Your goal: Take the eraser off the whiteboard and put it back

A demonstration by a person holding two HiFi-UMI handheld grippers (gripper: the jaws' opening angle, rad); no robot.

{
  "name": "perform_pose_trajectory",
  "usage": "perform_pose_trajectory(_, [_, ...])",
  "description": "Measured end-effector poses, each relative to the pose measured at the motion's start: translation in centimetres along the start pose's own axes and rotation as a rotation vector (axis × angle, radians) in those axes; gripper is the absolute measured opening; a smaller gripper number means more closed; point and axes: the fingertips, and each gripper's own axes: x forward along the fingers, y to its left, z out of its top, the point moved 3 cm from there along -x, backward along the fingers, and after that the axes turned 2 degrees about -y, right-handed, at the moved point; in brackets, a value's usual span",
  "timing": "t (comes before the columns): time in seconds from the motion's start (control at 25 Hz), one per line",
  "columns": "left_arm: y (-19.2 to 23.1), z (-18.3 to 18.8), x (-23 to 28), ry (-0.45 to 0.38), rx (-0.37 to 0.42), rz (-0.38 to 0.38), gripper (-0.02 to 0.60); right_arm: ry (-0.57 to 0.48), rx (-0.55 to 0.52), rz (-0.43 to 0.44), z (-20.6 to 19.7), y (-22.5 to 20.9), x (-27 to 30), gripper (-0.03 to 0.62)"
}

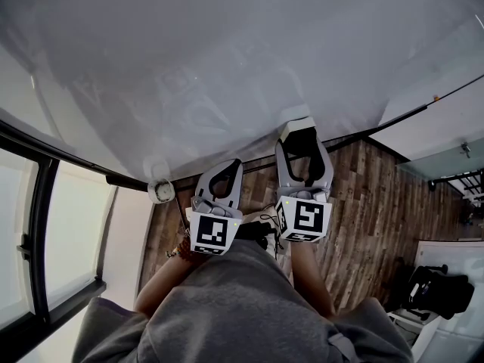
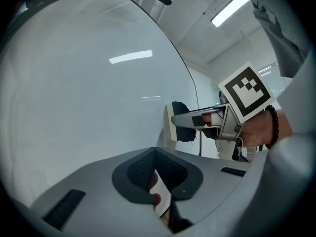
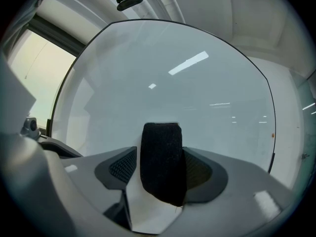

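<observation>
The eraser (image 3: pixel 162 162) is gripped across its narrow width between the two fingers (image 3: pixel 122 167) of the right gripper (image 3: pixel 163 174). Its fuzzy black side is turned back along the fingers. Its pale cream backing is seen just past the fingertips and appears to be laid flat against the whiteboard (image 3: pixel 197 83). The whiteboard is a large glossy white sheet edged by a thin dark frame. It is met straight ahead of the fingertips, and ceiling lights are mirrored in it.

Grey sweatshirt (image 1: pixel 242 308), beaded bracelet (image 2: pixel 274 127)
</observation>
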Motion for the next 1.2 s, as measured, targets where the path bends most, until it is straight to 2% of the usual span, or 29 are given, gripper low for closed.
perform_pose_trajectory(0.28, [0.0, -0.1, -0.5, -0.004, 0.020, -0.001, 0.006, -0.002, 0.001, -0.012, 0.1, 0.1, -0.6, 0.287])
perform_pose_trajectory(0.48, [-0.3, 0.1, -0.8, -0.008, 0.000, -0.009, 0.006, -0.002, -0.001, -0.015, 0.2, 0.2, -1.1, 0.287])
perform_pose_trajectory(1.2, [-1.1, -0.4, -1.8, 0.000, 0.008, -0.030, 0.006, 0.001, 0.010, -0.028, 0.1, 0.7, -2.9, 0.285])
